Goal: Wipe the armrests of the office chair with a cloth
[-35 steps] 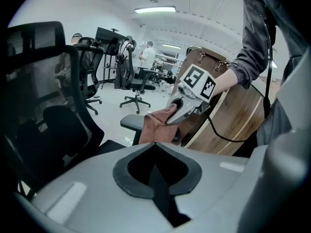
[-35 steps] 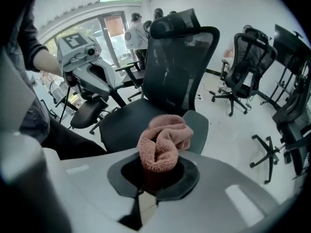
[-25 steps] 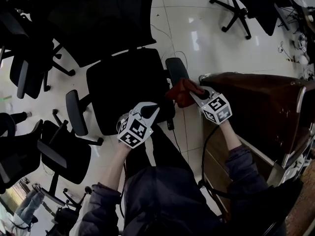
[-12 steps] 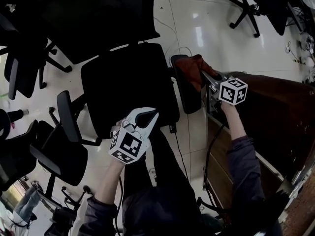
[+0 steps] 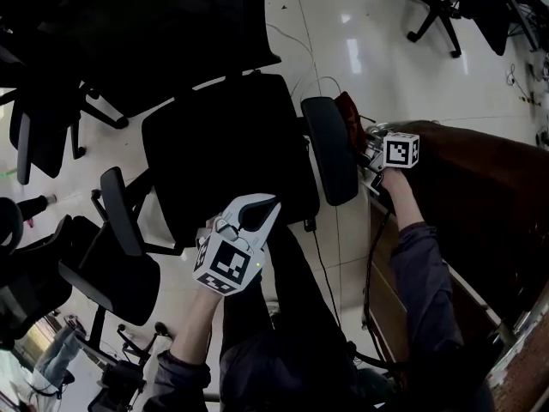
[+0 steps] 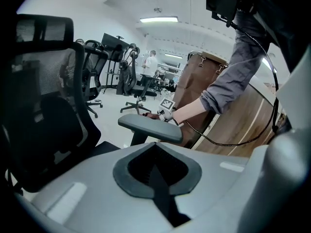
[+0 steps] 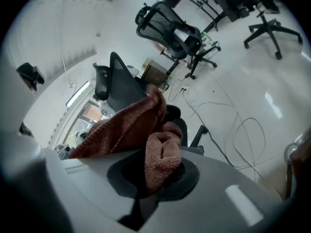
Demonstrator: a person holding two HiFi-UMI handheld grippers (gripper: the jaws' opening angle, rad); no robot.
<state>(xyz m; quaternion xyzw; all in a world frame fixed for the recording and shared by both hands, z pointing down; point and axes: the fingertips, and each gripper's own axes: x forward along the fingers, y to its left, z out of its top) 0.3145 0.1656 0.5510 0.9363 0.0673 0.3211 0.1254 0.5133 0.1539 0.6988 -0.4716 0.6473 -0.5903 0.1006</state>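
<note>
The right gripper (image 5: 367, 147) pinches the reddish cloth (image 5: 349, 112) against the outer side of the chair's right armrest (image 5: 330, 148), probably to wipe its edge. The left gripper (image 5: 256, 213), jaws pressed together on nothing, waits inboard of that armrest. Half a second ago the cloth lay on top of the armrest's far end.

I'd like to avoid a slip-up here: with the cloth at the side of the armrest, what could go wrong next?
The cloth is pinched in the right gripper by one bunched fold, the rest loose; rubbing the armrest could pull it out.
The left gripper is shut on nothing, so the chair may swivel away under pressure.
The right gripper sits in the gap between armrest and wooden cabinet and could knock either.
</note>
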